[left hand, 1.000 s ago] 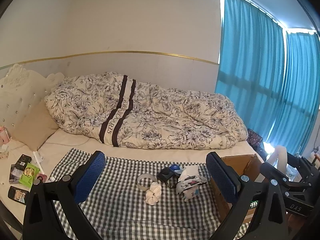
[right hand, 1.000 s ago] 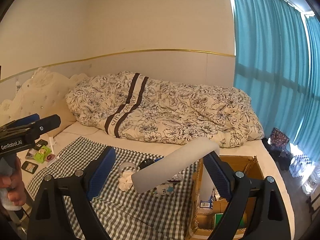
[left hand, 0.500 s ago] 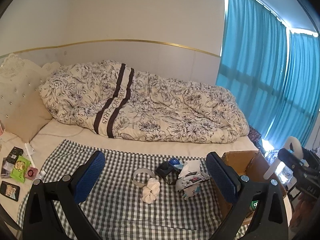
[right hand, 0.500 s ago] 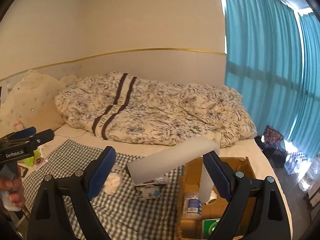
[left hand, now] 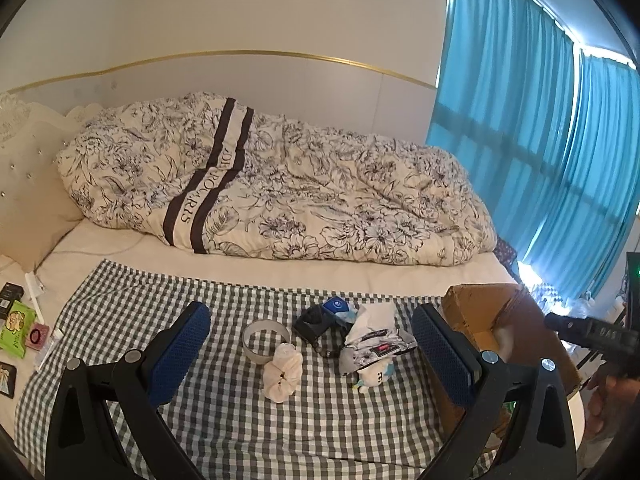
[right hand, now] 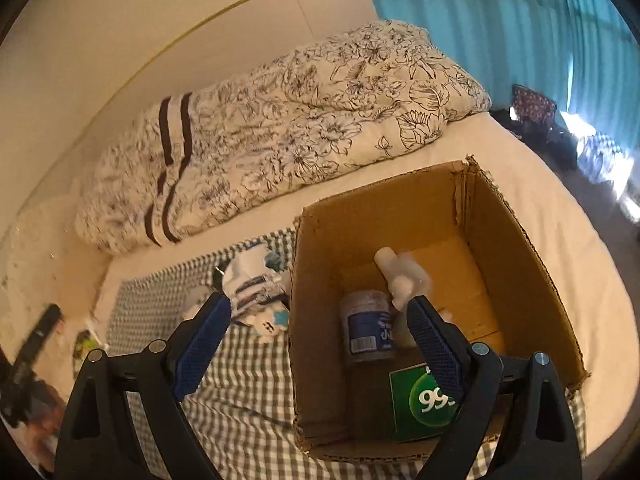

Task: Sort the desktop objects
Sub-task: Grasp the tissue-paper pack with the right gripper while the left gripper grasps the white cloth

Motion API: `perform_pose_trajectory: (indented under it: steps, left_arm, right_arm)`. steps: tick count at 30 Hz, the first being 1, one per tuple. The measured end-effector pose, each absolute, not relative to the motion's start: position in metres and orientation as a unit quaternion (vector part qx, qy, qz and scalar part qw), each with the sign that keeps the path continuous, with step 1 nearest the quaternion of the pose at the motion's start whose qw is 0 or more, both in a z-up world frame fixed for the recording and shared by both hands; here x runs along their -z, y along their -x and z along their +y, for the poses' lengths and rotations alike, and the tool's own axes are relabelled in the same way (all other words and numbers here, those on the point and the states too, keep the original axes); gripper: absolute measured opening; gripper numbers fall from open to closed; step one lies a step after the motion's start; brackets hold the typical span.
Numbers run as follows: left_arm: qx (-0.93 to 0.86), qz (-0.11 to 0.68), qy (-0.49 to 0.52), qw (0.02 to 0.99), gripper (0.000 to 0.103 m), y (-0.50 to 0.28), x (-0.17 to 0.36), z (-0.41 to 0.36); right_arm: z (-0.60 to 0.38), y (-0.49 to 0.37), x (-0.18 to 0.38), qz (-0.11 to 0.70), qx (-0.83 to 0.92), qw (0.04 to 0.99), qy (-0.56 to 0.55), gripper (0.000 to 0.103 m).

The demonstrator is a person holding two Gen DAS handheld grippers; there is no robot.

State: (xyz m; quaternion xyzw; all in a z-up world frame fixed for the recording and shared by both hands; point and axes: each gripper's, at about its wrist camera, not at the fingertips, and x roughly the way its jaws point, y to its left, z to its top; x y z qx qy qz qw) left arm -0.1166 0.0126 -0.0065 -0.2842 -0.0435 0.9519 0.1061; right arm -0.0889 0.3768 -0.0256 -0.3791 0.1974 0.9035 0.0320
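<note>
Right gripper (right hand: 316, 344), jaws spread and empty, above the cardboard box (right hand: 520, 240); white tube (right hand: 402, 276) lies inside, just ahead. Left gripper (left hand: 310, 354), jaws spread, faces the scrunchie (left hand: 282, 372).

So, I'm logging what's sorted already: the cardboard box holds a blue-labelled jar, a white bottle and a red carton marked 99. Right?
Not quite. The carton marked 99 is green, not red, as the right wrist view shows. The rest stands: the cardboard box also holds the blue-labelled jar and the white bottle.
</note>
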Motion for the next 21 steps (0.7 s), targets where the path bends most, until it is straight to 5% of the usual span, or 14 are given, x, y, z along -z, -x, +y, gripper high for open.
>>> perform_pose_trajectory:
  steps: [9, 21]
  left_arm:
    - [-0.950, -0.047, 0.295, 0.096, 0.103, 0.130, 0.022, 0.003]
    - [-0.944, -0.022, 0.320, 0.082, 0.103, 0.161, 0.068, -0.010]
  right_arm:
    - [0.310, 0.090, 0.002, 0.052, -0.957, 0.014, 0.285, 0.090]
    - [0.210, 0.155, 0.079, -0.026, -0.937, -0.034, 0.346, 0.090]
